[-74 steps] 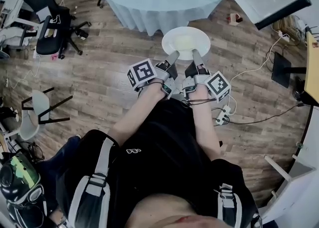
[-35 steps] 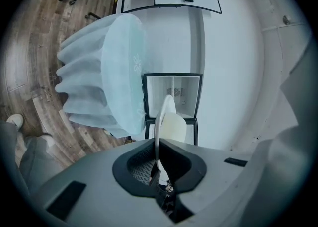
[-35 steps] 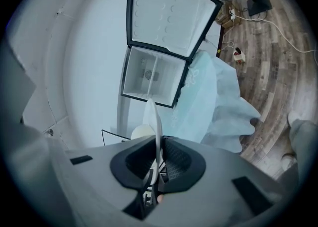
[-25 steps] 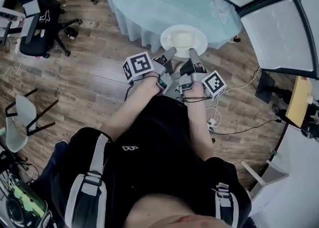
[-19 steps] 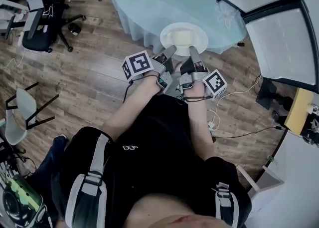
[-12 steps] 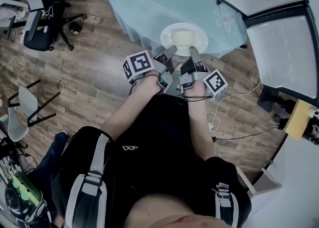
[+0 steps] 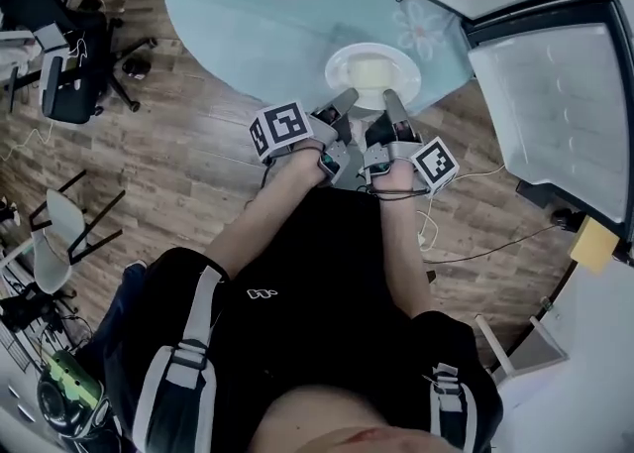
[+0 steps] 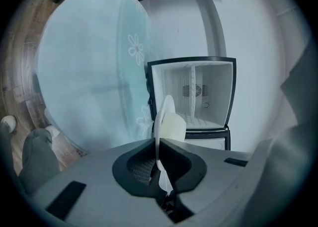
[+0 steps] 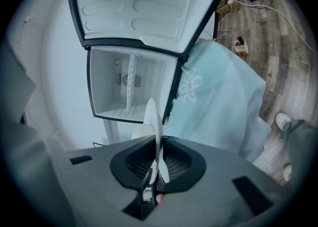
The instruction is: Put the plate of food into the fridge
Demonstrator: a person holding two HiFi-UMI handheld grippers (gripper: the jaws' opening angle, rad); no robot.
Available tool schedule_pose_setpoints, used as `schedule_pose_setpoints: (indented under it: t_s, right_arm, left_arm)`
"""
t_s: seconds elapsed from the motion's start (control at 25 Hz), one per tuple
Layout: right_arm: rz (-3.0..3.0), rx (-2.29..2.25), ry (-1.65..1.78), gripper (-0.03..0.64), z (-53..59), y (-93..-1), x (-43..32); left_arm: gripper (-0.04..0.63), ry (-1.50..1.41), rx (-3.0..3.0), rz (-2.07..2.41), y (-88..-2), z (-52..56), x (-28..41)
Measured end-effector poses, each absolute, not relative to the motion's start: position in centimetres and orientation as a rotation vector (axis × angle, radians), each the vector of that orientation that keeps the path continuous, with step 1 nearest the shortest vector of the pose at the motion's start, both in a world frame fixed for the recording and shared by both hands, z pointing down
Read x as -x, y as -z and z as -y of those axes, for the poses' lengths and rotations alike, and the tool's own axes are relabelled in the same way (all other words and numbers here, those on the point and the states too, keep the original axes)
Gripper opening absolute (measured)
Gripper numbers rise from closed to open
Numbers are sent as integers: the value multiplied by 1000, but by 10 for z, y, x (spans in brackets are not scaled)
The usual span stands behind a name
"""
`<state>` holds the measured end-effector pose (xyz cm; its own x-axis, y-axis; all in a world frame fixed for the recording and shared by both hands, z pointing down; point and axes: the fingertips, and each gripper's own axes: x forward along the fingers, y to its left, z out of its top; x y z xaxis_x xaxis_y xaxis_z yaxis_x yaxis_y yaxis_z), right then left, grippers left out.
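Note:
A white plate (image 7: 372, 78) with a pale block of food (image 7: 370, 73) on it is carried between both grippers, in front of my chest. My left gripper (image 7: 347, 100) is shut on the plate's near left rim, and my right gripper (image 7: 390, 101) is shut on its near right rim. In the left gripper view the plate (image 8: 163, 121) shows edge-on between the jaws, with the open fridge (image 8: 193, 97) straight ahead. The right gripper view shows the plate (image 9: 155, 126) edge-on too, before the fridge's white inside (image 9: 130, 87) and its raised door (image 9: 144, 7).
A round table with a pale blue flowered cloth (image 7: 267, 15) lies just beyond and left of the plate. The open fridge door (image 7: 555, 104) stands at the right. An office chair (image 7: 64, 64) and a white chair (image 7: 54, 238) stand on the wooden floor at left. Cables (image 7: 475, 243) trail at right.
I have turned and stepped towards the fridge with the plate: the table and fridge door have slid nearer and to the left in the head view. Both grips on the plate are unchanged.

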<state>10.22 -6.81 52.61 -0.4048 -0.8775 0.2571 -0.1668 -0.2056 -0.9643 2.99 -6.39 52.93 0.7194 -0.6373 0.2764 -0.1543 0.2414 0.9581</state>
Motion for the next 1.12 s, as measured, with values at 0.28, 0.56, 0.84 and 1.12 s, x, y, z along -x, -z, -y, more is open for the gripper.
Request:
schedule_pose_setpoints:
  t_s: [0.28,0.56,0.84,1.12]
  right_arm:
    - [-1535,1228,1647,41,124,-513,-150]
    - [-1533,1187,1705,40,150,-525,-149]
    - [-1530,1148,1729,43,172,-526,-137]
    - [-1516,1183,1688,43,180,-519,-145]
  left_arm:
    - [23,385,-1338,743,-515,119,-79]
    - [21,342,-1376,829,-520,145,-78]
    - [26,346,-1332,855,-522,163,-66]
    - [25,328,-1353,825,-514,175,-72]
